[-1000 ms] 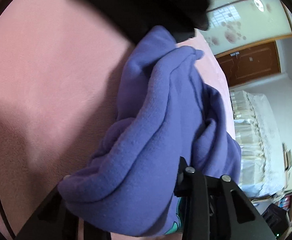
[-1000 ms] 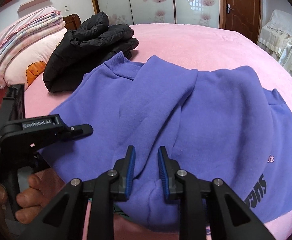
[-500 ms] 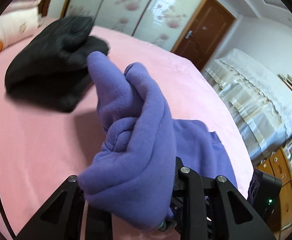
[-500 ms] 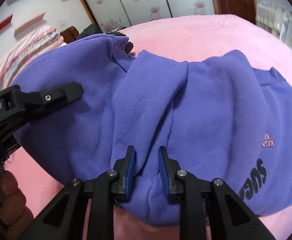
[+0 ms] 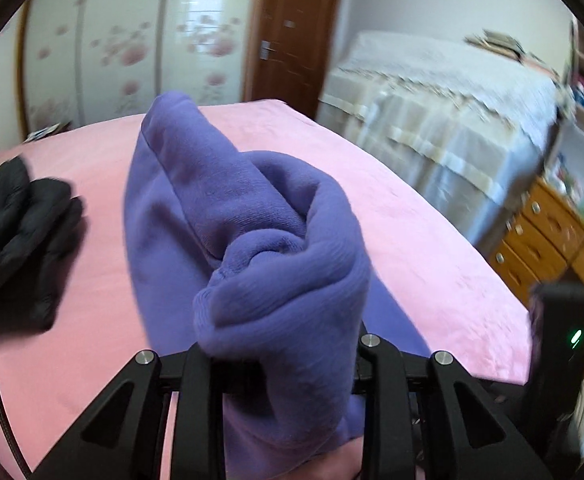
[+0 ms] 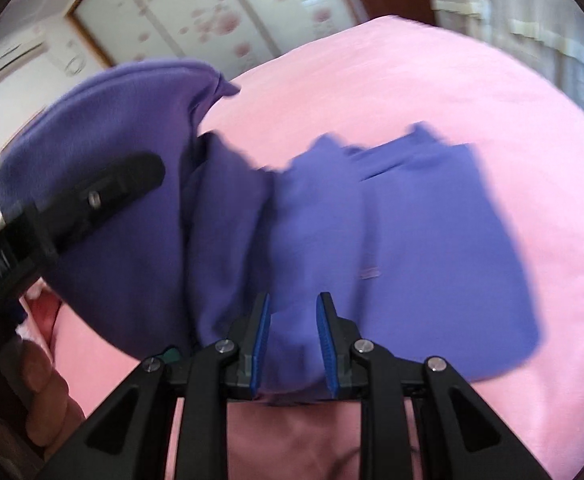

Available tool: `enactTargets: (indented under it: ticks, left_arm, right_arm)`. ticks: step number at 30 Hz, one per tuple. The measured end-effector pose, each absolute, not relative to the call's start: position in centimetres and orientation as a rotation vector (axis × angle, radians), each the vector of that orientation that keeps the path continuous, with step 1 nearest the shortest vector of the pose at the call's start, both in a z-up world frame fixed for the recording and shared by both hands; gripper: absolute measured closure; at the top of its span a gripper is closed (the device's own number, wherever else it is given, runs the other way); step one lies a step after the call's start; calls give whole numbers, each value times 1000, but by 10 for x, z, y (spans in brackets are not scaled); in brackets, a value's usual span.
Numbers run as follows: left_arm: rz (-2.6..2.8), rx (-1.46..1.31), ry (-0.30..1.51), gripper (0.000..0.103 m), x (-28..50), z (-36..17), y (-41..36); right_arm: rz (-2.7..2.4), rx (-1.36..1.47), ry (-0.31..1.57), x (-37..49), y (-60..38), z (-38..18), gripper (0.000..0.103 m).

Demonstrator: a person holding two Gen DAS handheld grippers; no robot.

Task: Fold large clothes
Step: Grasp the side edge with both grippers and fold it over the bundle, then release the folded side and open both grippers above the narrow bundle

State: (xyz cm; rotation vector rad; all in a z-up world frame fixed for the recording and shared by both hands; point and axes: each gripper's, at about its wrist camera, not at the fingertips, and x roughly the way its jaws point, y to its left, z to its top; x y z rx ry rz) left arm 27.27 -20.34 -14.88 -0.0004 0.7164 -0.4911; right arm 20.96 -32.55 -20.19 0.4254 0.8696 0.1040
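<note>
The pink bed [image 5: 412, 216] carries everything here, and it serves as the flat ground on which the fold will be laid. Over the near part of the bed hangs the purple sweatshirt [image 6: 412, 220], the garment to be folded: its far portion lies flat on the bed, while the near edge is raised off it in two places, which I judge to be the lift that carries one half over the other. Toward the far left corner of the bed, well apart from the sweatshirt, sits a black jacket [image 5: 19, 232] (bunched, and out of the way of the fold). The left gripper [image 5: 279, 360] holds a thick, rolled wad of the sweatshirt; its fingers are pinching that wad, which fills the gap between them, and the grip is deep, probably so that the heavy fleece does not slide out during the swing. The right gripper [image 6: 294, 344] holds the near hem, with its blue pads [image 6: 260, 344] closed onto a narrower bunch of the cloth. Holding two points along one edge keeps that edge taut and level above the bed; the likely risk is that the layers in the left wad drop unevenly when let go.
</note>
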Motion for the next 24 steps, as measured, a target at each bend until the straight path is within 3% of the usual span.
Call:
enactTargets:
  ticks: [12,18,24]
  left_arm:
    - [-566,435,836,76,245,-215,-337]
    - [-587,431,903,76,248,-243,-360]
    - [-571,566,811,74,221,-260,-360]
  right_arm:
    - [-178,543,866,184,-440,-220,79]
    - [-208,533,857,172,-462,-219,79]
    - [-215,547,888,165,-473,-225,79]
